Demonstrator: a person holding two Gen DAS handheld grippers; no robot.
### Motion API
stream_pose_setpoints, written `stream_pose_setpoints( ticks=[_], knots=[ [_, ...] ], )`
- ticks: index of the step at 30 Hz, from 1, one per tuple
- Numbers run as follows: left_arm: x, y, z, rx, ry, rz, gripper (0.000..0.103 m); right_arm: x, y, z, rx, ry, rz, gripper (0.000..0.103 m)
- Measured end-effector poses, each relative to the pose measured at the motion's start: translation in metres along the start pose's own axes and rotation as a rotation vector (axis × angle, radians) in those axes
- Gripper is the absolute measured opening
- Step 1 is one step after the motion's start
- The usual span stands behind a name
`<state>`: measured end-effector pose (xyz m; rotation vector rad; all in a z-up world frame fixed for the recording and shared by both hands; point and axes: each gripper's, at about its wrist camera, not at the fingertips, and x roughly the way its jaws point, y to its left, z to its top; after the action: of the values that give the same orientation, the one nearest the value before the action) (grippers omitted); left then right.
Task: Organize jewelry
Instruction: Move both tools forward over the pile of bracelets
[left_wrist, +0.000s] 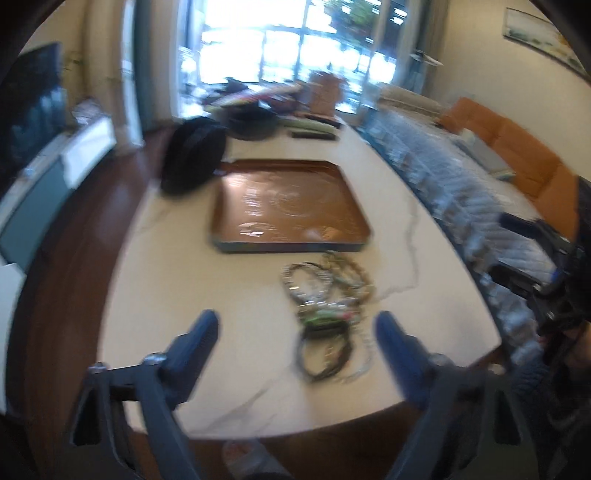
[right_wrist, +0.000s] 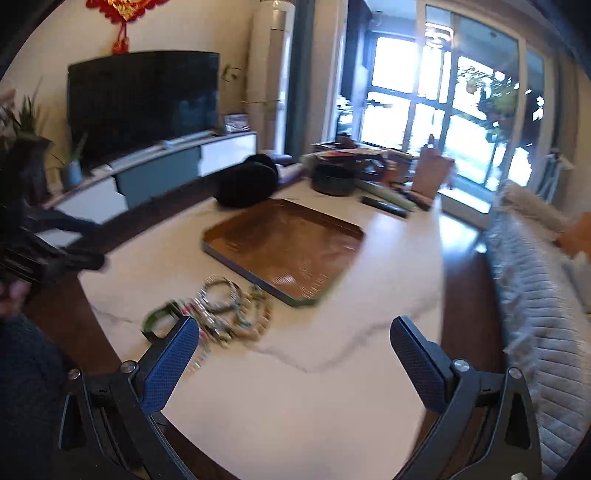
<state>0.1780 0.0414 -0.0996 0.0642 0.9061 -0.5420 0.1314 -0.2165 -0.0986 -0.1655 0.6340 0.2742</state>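
Both claws stand spread with nothing between their pads. Left claw (left_wrist: 297, 334) points down toward the near part of the jewelry pile (left_wrist: 328, 314); no contact with it can be confirmed. Right claw (right_wrist: 295, 343) hangs above bare surface (right_wrist: 314, 406), with the pile (right_wrist: 218, 310) beyond and partly behind its left finger.

Task item: a tangled heap of bracelets and bead strings, lying on the white marbled surface (left_wrist: 184, 295) just before the near edge of the brown tray (left_wrist: 288, 206). Both views are blurred, so single pieces cannot be told apart. The tray appears to hold little or nothing, though glare hides part of its floor.

Step in hand, by judgement: the approach to a first pick, with no sorting done yet. The next move calls for one claw to settle on a single strand at the edge of the heap and lift it free without dragging its neighbours; the strands look interlaced, so snagging is a risk.

Edges and room: the pile sits near the rounded front edge of the surface, and a careless sweep toward the person could push pieces off. Open surface lies to either side of the heap. A black bag (left_wrist: 194, 155) and clutter (right_wrist: 351, 173) stand beyond the tray, well apart from the work.
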Motion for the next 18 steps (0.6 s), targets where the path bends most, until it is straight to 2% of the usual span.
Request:
stream_pose_setpoints(
  ticks=[1,5,6,7,8,9,10,11,12,16,18],
  knots=[
    [0.011,-0.001,0.008,0.026,0.024,-0.036,0.063,0.009,-0.005,0.007,0.029,0.011,0.048,0.103],
    [0.046,-0.003,0.034,0.07,0.104,-0.166,0.062,0.043,-0.029,0.018,0.184,0.048,0.225,0.1],
    [0.053,-0.003,0.039,0.073,0.11,-0.185,0.062,0.051,-0.034,0.019,0.212,0.047,0.27,0.093],
    [0.057,-0.001,0.042,0.078,0.109,-0.192,0.062,0.058,-0.038,0.016,0.23,0.052,0.302,0.081],
    [0.062,0.001,0.045,0.092,0.094,-0.194,0.061,0.065,-0.041,0.014,0.238,0.06,0.314,0.076],
    [0.064,0.003,0.046,0.104,0.076,-0.185,0.053,0.071,-0.042,0.011,0.233,0.068,0.312,0.068],
    [0.066,0.004,0.045,0.12,0.048,-0.184,0.038,0.074,-0.041,0.008,0.212,0.065,0.307,0.059],
    [0.071,0.009,0.04,0.125,0.04,-0.191,0.029,0.078,-0.037,0.005,0.179,0.063,0.297,0.056],
    [0.081,0.013,0.036,0.126,0.073,-0.196,0.018,0.081,-0.033,0.002,0.15,0.073,0.287,0.051],
    [0.101,0.024,0.025,0.146,0.113,-0.158,0.017,0.105,-0.011,0.0,0.012,0.133,0.268,0.031],
    [0.109,0.028,0.022,0.147,0.131,-0.116,0.017,0.118,-0.004,-0.002,-0.03,0.175,0.254,0.025]
  ],
)
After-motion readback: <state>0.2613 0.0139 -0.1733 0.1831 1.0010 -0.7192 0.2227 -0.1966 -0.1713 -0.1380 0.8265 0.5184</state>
